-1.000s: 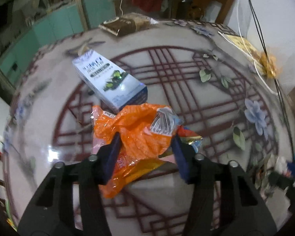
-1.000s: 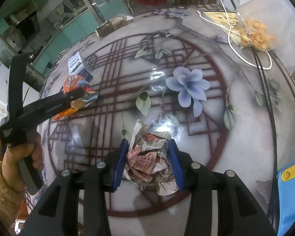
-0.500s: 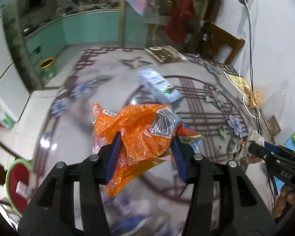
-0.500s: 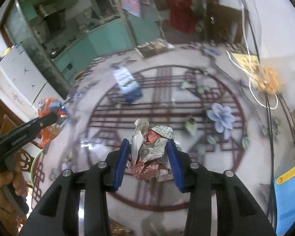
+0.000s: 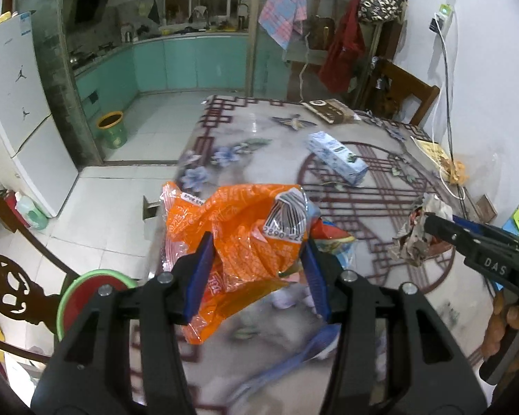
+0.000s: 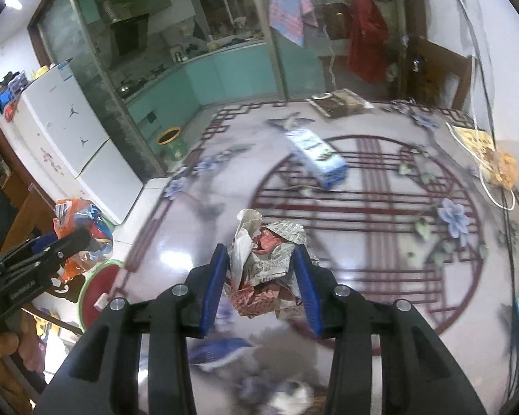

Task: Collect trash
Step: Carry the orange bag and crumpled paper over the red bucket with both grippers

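Fingers (image 5: 204, 269) of my left hand's tool pinch an orange plastic wrapper (image 5: 238, 238) between the blue pads; the wrapper bulges up between them and its loose tail hangs below toward the left. It is clear of the tabletop (image 5: 391, 186), out over the near left edge. My right fingers (image 6: 214, 280) are clamped on a crumpled ball of newspaper (image 6: 266, 263), which sits squarely between the pads and is also lifted off the surface.

What matters next, I judge, is where the bin lies. A round bin with a green rim and red inside (image 5: 90, 290) stands on the floor below and to the left of my left fingers, partly hidden by the tool and a dark carved chair back (image 5: 10, 287). From my right side the same bin (image 6: 97, 287) is down and left, beyond the table edge, so my left hand is the nearer one and should drop first; the right must cross over further.

Farther out on the tabletop a blue and white carton (image 5: 337, 157) lies on its side, its long axis running away from me toward the upper left, well apart from both hands and yet to be collected. A yellow-rimmed green bucket (image 5: 112, 129) stands on the kitchen floor beyond.
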`<state>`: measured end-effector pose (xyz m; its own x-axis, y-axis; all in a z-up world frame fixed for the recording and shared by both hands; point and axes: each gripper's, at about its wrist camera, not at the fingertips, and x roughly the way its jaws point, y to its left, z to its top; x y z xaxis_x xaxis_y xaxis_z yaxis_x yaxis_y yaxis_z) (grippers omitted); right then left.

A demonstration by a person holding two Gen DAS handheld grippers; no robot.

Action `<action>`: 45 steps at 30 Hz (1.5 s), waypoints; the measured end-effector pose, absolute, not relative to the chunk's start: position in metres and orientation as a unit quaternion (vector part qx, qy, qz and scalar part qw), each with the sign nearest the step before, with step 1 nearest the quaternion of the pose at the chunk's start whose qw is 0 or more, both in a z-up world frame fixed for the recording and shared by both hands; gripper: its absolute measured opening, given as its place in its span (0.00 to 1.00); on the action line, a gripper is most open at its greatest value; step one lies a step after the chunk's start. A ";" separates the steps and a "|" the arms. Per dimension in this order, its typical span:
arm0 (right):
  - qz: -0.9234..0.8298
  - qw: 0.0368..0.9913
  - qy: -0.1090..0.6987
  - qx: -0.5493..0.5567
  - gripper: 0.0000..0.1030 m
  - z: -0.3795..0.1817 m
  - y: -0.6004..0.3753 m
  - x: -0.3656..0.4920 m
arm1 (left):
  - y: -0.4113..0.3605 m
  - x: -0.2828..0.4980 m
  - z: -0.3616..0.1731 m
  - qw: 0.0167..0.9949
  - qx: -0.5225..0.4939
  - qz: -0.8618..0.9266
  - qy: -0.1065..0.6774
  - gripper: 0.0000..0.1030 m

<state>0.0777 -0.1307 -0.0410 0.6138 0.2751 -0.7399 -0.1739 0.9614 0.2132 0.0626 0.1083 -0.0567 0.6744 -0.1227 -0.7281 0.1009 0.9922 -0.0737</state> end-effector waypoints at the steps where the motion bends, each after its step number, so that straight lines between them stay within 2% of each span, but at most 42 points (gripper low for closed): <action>1: 0.128 0.896 0.422 0.057 0.38 -0.040 -0.117 0.076 | 0.121 0.061 -0.057 0.914 -0.016 -0.059 0.400 0.47; 10: 0.162 0.888 0.430 0.032 0.38 -0.047 -0.009 0.066 | 0.219 0.053 -0.074 0.909 -0.031 -0.032 0.415 0.47; 23: 0.224 0.868 0.443 -0.004 0.38 -0.059 0.108 0.062 | 0.314 0.044 -0.085 0.904 -0.049 0.008 0.425 0.47; 35: 0.286 0.837 0.464 -0.043 0.38 -0.081 0.189 0.063 | 0.371 0.033 -0.092 0.900 -0.078 0.042 0.427 0.48; 45: 0.319 0.820 0.469 -0.075 0.38 -0.090 0.230 0.059 | 0.387 0.034 -0.093 0.900 -0.092 0.047 0.424 0.48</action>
